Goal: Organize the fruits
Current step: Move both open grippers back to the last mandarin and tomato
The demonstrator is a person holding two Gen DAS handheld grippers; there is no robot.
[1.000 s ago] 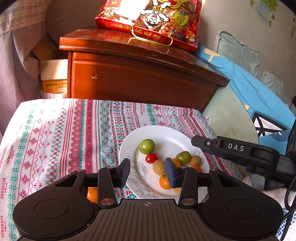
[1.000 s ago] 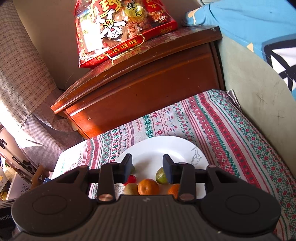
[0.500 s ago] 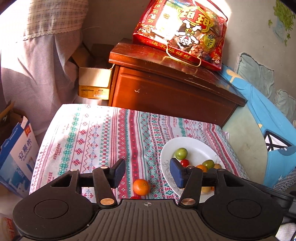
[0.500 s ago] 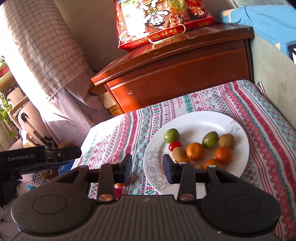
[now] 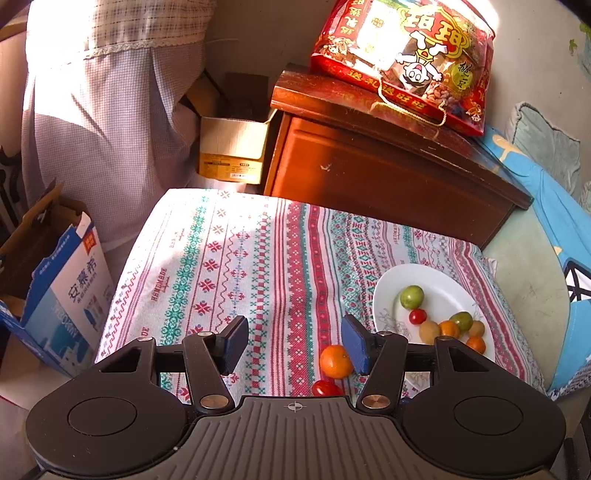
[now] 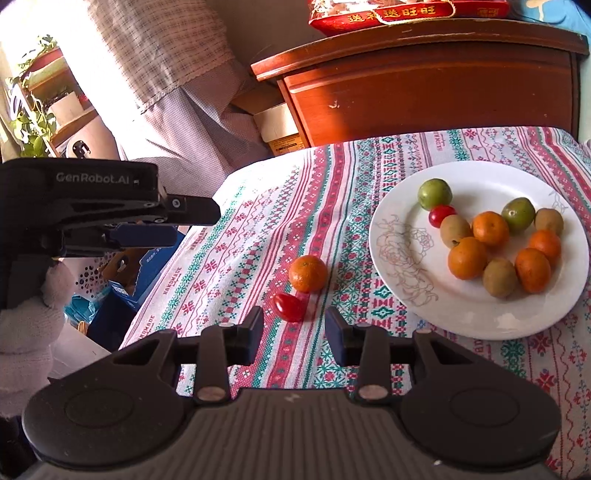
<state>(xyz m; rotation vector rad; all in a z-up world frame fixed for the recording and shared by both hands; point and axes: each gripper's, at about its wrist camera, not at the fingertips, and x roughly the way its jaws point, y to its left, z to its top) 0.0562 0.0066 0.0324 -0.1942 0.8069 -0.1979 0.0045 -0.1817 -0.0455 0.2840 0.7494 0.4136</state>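
Tomato (image 6: 288, 306) just beyond right hand-held gripper (image 6: 294, 328)

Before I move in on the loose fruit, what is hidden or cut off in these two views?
- Left wrist view: small red tomato on the striped cloth, lower half behind the gripper body.
- Left wrist view: white plate, near rim and nearest fruit behind the gripper's finger.
- Right wrist view: red snack bag, cut by the top edge.
- Right wrist view: left gripper side-on; its gap unreadable there.
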